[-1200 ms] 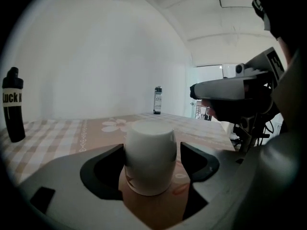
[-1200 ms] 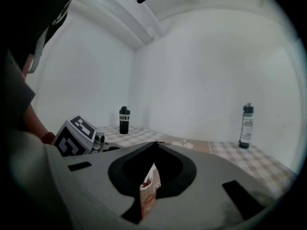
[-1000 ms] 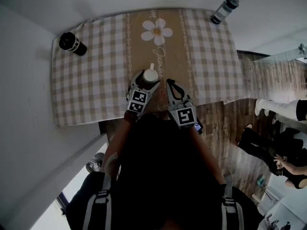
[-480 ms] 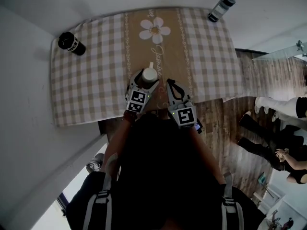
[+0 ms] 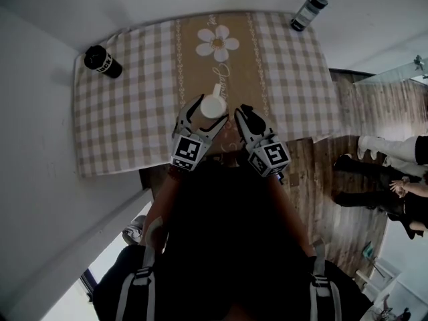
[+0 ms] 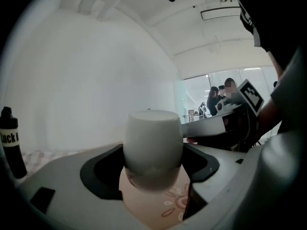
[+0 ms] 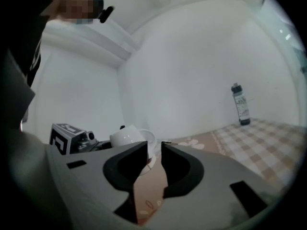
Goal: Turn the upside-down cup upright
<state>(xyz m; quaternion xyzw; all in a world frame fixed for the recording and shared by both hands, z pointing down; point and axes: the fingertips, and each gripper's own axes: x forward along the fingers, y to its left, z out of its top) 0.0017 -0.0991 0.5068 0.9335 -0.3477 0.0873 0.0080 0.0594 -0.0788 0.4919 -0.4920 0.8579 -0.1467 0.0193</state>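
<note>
The white cup [image 5: 212, 105] is bottom-up and off the cloth, with my left gripper [image 5: 208, 110] shut on its sides. In the left gripper view the cup [image 6: 153, 140] fills the space between the jaws, its closed base on top and the beige cloth below it. Its handle [image 5: 217, 88] points away from me. My right gripper [image 5: 243, 115] hovers just right of the cup without touching it. Its jaws are opening, a narrow gap shows between them, and nothing is in it [image 7: 154, 150]. The right gripper view shows the cup [image 7: 127, 138] to its left.
A checked tablecloth [image 5: 134, 112] with a beige middle strip and a daisy print [image 5: 218, 42] covers the table. A black bottle [image 5: 102, 61] stands at the far left corner, a grey bottle [image 5: 307, 11] at the far right. People stand on the wooden floor [image 5: 334, 199] at the right.
My left gripper has risen with the cup, lifting it off the cloth. My right gripper has rolled and its jaws have parted slightly.
</note>
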